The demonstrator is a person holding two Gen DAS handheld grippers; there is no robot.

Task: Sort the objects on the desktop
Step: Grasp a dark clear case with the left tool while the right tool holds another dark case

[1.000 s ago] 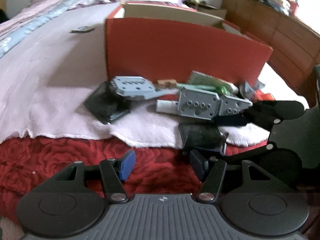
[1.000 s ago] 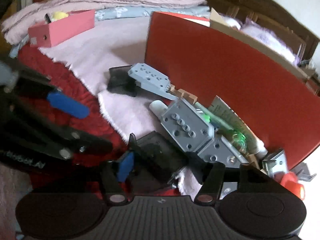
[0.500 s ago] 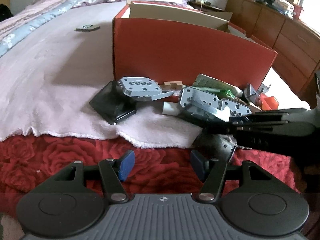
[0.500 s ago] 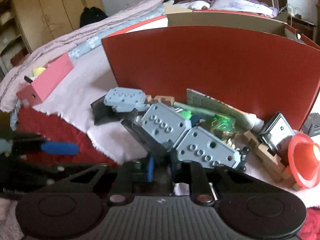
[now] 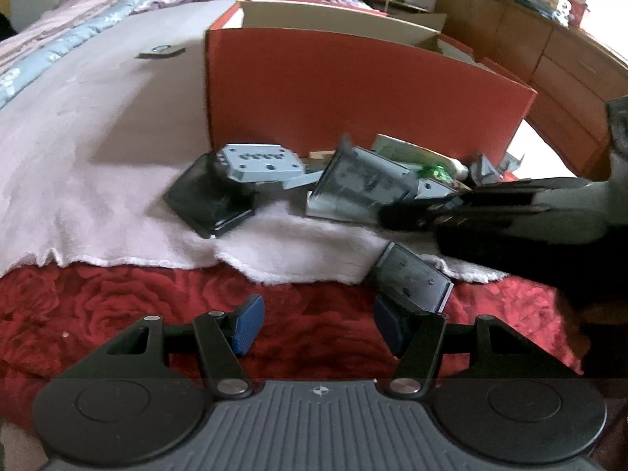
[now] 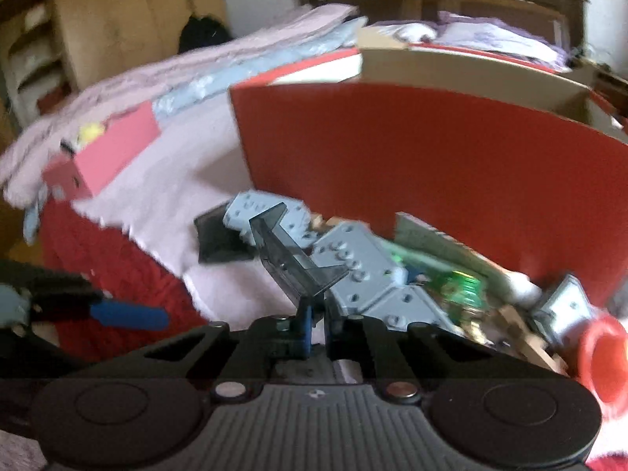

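Where the pink towel point(image 5: 117, 180) covers the red rose blanket point(image 5: 98, 314), a tall red box point(image 5: 353, 90) stands far behind the clutter. Right gripper point(image 6: 317, 324): clamped on a smoky clear case point(image 6: 290, 255), lifted near the grey perforated blocks point(image 6: 353, 263). Left gripper point(image 5: 317, 325): fingers apart, empty, nearer.

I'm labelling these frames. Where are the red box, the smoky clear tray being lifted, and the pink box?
red box point(image 5: 353, 90), left wrist view, front wall.
smoky clear tray point(image 6: 292, 263), right wrist view, side wall.
pink box point(image 6: 117, 153), right wrist view, long side.
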